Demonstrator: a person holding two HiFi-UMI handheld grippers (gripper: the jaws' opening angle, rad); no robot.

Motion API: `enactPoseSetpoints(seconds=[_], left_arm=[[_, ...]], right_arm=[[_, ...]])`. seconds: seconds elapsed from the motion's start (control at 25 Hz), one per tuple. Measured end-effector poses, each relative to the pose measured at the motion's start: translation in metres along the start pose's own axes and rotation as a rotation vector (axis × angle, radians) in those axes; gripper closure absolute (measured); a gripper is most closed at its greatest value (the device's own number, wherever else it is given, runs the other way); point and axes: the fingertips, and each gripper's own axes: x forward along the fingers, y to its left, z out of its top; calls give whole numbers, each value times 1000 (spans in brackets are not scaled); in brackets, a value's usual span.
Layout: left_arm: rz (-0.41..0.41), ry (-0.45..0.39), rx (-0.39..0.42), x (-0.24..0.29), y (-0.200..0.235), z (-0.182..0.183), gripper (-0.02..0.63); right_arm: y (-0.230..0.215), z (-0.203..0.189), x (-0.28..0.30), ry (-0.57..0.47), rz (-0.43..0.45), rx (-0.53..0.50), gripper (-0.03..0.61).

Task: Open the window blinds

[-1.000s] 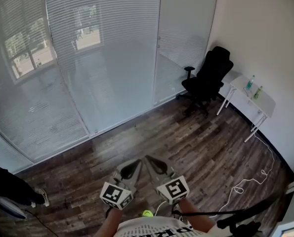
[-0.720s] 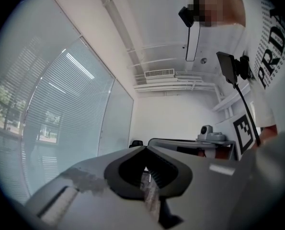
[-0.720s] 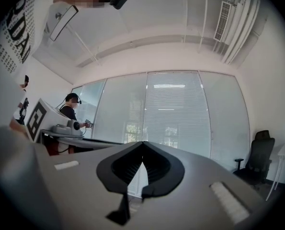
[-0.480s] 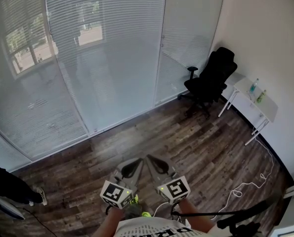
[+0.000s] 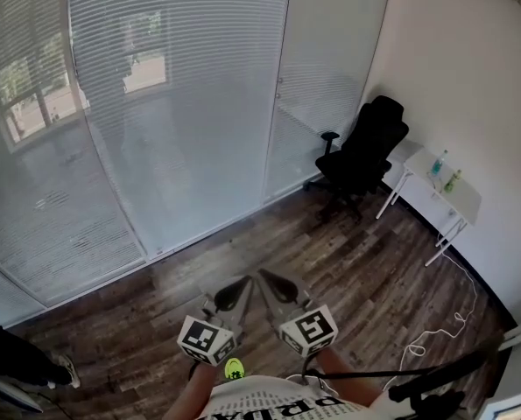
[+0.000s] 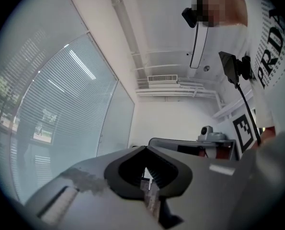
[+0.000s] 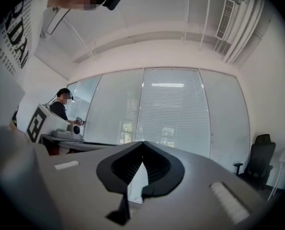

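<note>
Head view: both tongs were held low in frame, close to the person's body and side by side, marker cubes nearest the camera.

Left tongs [image 5: 239, 284]: jaws together, tips meeting, nothing between them. The left gripper view confirmed this: the tips [image 6: 143, 150] were closed to an apex, with only a thin sliver of background showing below.

Right tongs [image 5: 269, 280]: jaws also together and empty. In the right gripper view the tips [image 7: 142, 143] met at a point.

The two tips lay just beside each other, apart by a narrow gap, over the dark wood floor [image 5: 330, 261].

Window blinds [image 5: 181, 86]: fully lowered over the glass wall panels on the far side of the floor, well apart from both tongs. The slats were horizontal and turned mostly shut; a window and greenery showed dimly through them at the left. In the right gripper view the blinds [image 7: 173, 111] stood straight ahead beyond the jaw tips; in the left gripper view they [image 6: 61, 109] ran along the left.

Surroundings: a black office chair [image 5: 361, 160] stood near the right end of the blinds. A small white counter [image 5: 453, 195] stood against the right wall, carrying two bottles [image 5: 437, 163]. A white cable [image 5: 435, 335] lay on the floor. A second person [image 7: 63, 107] was visible at the left of the right gripper view.
</note>
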Motion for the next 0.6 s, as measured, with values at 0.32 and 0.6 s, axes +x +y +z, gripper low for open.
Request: enactPoseSetpoints(seconds=[0.32, 0.6], left_arm=[[-45, 5, 1, 18, 58, 2, 621], [-61, 10, -13, 29, 92, -6, 621]], right_arm=[[-14, -8, 54, 6, -52, -17, 571], [-26, -21, 82, 27, -80, -28, 571]])
